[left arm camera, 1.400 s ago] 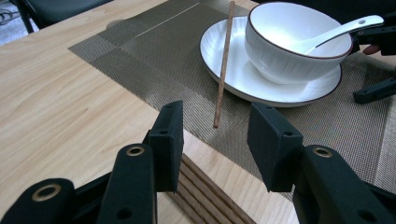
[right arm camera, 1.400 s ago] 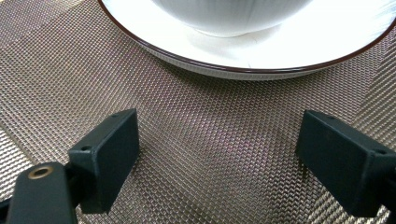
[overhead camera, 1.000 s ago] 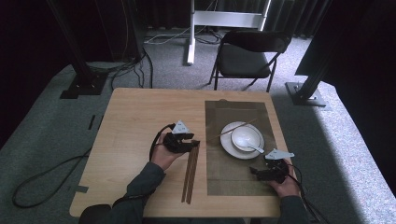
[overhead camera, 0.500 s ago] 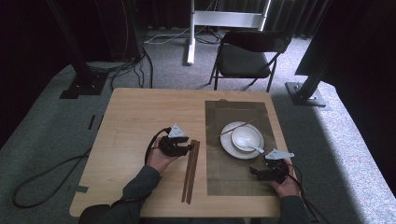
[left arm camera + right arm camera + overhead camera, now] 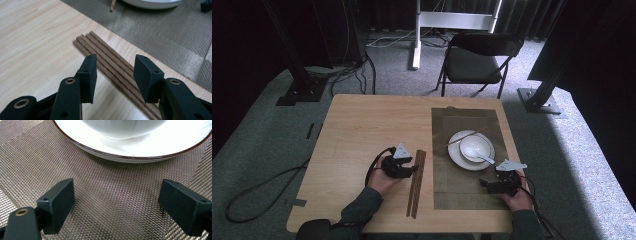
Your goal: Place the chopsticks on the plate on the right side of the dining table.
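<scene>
Wooden table (image 5: pixel 362 135), pale, with woven brown mat (image 5: pixel 462 187) on its right half as landmark. White plate (image 5: pixel 454 152) with dark rim near middle of mat, white bowl (image 5: pixel 474 146) on plate, spoon (image 5: pixel 484 159) leaning out of bowl toward person. One loose chopstick (image 5: pixel 452 141) across plate's left edge, tip reaching left over mat. Bundle of brown chopsticks (image 5: pixel 416 181) just left of mat, flat on wood, parallel to mat's edge. Left gripper (image 5: pixel 115 72) left of mat, jaws apart on either side of bundle, gripping nothing. Right gripper (image 5: pixel 116 202) on mat's near right part, just beside plate, jaws wide apart, empty, low over weave.
</scene>
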A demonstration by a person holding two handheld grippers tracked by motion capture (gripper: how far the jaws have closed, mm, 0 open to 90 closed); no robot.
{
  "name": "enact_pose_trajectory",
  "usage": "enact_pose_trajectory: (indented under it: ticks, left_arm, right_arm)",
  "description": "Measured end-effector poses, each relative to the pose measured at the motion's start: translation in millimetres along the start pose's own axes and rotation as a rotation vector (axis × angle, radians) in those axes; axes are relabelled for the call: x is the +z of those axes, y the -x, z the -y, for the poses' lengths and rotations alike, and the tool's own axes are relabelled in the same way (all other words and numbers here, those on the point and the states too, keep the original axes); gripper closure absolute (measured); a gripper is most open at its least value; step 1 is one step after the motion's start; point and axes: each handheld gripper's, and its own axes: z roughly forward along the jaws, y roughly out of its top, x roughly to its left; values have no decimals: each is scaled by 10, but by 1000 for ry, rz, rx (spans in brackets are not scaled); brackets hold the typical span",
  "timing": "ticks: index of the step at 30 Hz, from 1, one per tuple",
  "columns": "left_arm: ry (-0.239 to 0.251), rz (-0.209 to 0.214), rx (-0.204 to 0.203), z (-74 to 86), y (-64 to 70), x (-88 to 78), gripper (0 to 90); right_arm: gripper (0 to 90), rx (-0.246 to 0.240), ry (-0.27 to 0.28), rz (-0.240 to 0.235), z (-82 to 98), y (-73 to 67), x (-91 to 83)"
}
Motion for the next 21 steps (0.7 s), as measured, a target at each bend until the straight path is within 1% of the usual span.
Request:
enact_pose_trajectory:
  ticks: [5, 7, 8, 10, 12, 16, 20, 21]
  left_arm:
    - [-30, -5, -4, 79, 60, -8, 542]
    - [-35, -1, -20, 105, 102, -20, 542]
    - [-47, -4, -23, 118, 130, -21, 542]
    - [-67, -15, -6, 138, 181, -17, 542]
    - [-72, -13, -2, 152, 210, -24, 542]
    - [-81, -4, -7, 182, 246, -31, 543]
    - [-107, -15, 0, 206, 282, -35, 563]
    - [-108, -15, -3, 210, 287, -38, 570]
  right_arm:
    - [129, 0, 0, 0, 0, 0, 0]
    - [129, 0, 0, 0, 0, 0, 0]
    - [128, 0, 0, 0, 0, 0, 0]
    - [128, 0, 0, 0, 0, 1, 0]
    - [128, 0, 0, 0, 0, 0, 0]
    - [128, 0, 0, 0, 0, 1, 0]
    - [128, 0, 0, 0, 0, 1, 0]
    - [128, 0, 0, 0, 0, 1, 0]
